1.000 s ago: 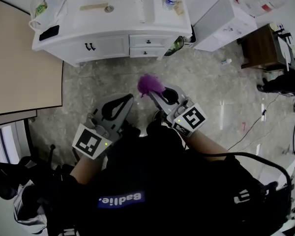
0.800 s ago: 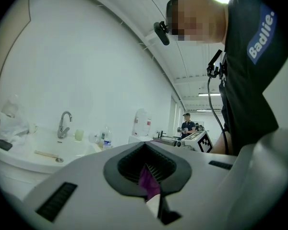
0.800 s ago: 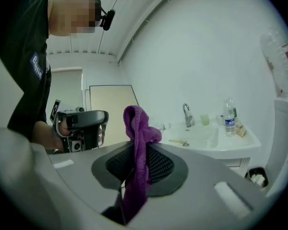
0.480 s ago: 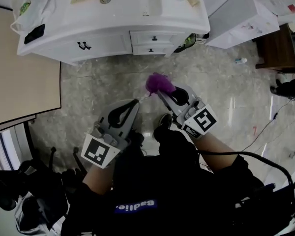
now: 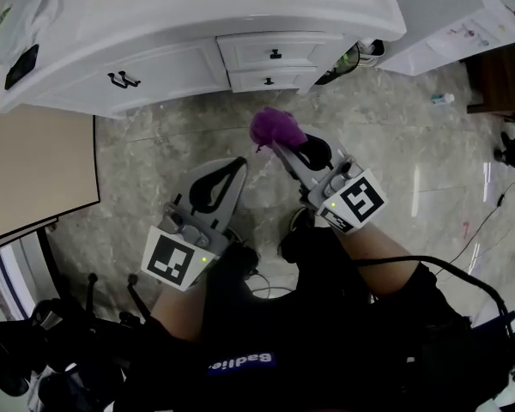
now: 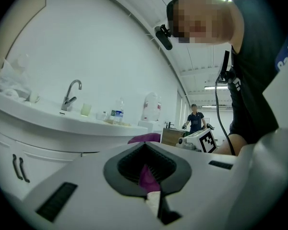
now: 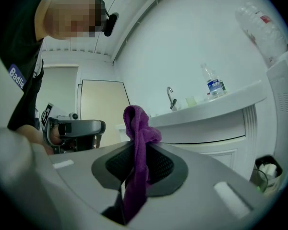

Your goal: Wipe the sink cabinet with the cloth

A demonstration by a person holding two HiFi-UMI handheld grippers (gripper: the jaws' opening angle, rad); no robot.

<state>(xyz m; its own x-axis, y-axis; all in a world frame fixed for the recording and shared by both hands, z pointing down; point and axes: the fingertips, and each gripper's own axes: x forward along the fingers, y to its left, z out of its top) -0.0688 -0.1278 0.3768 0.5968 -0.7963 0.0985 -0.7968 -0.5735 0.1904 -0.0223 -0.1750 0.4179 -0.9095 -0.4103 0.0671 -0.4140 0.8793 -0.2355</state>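
Short of the sink cabinet (image 5: 167, 71), above the floor: I am holding the purple cloth (image 5: 275, 127) clamped in the closed right gripper (image 5: 279, 147). The left gripper (image 5: 236, 166) is sitting jaws together, seemingly empty. I am planning flat, even contact on the cabinet fronts, in overlapping strokes.

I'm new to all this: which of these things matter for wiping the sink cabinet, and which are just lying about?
For the job: purple cloth, right hand-held gripper holding it, white sink cabinet.
Lying about: water bottle, plastic bag, bin beside the cabinet.
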